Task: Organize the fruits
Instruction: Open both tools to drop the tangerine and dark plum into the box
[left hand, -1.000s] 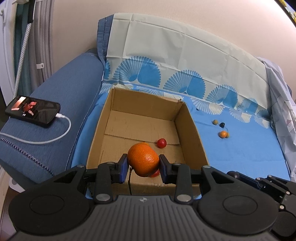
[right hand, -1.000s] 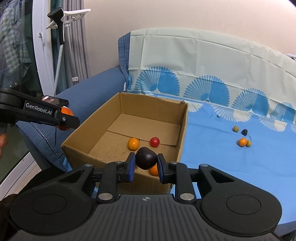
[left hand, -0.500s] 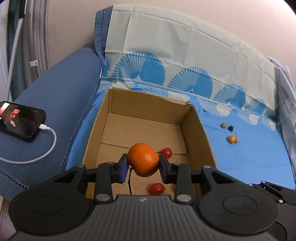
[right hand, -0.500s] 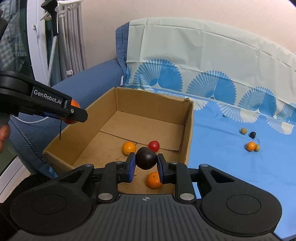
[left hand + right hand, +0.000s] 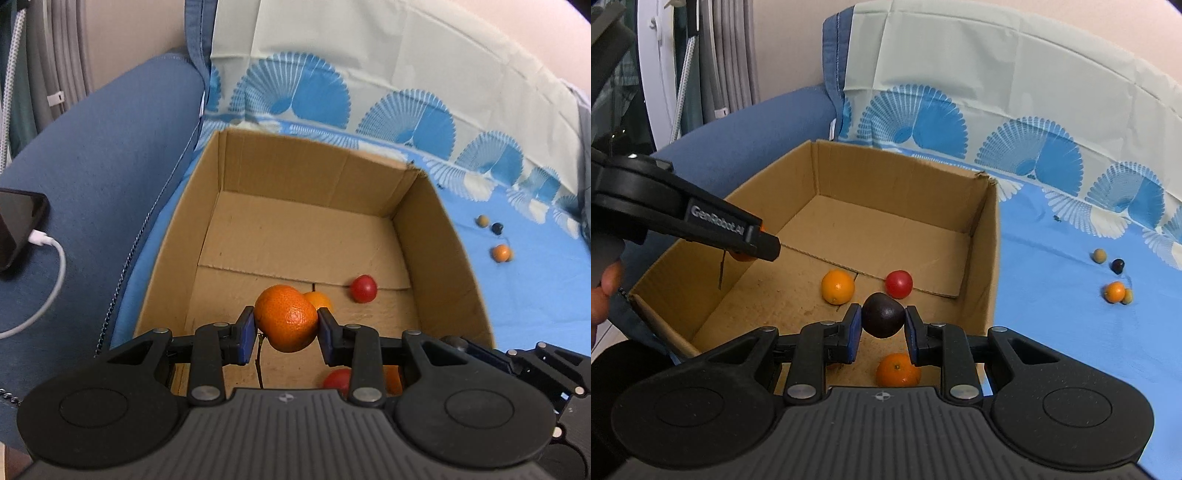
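Fruits are on their way into the cardboard box [image 5: 439,236]: over the last second both claws have sunk toward its floor. The left gripper [image 5: 286,334] stays clenched on a large orange [image 5: 286,319], the right gripper [image 5: 882,326] on a dark plum [image 5: 882,314]. Below and just ahead of them lie a red tomato [image 5: 898,283] and small oranges [image 5: 837,286], so release looks near, while a few fruits [image 5: 1115,291] wait well off to the right on the blue sheet [image 5: 1052,295].

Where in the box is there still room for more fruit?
The brown cardboard box is bare across its far half, by the back wall, and along its left side. The near right part is crowded: small orange, red tomato, another orange.
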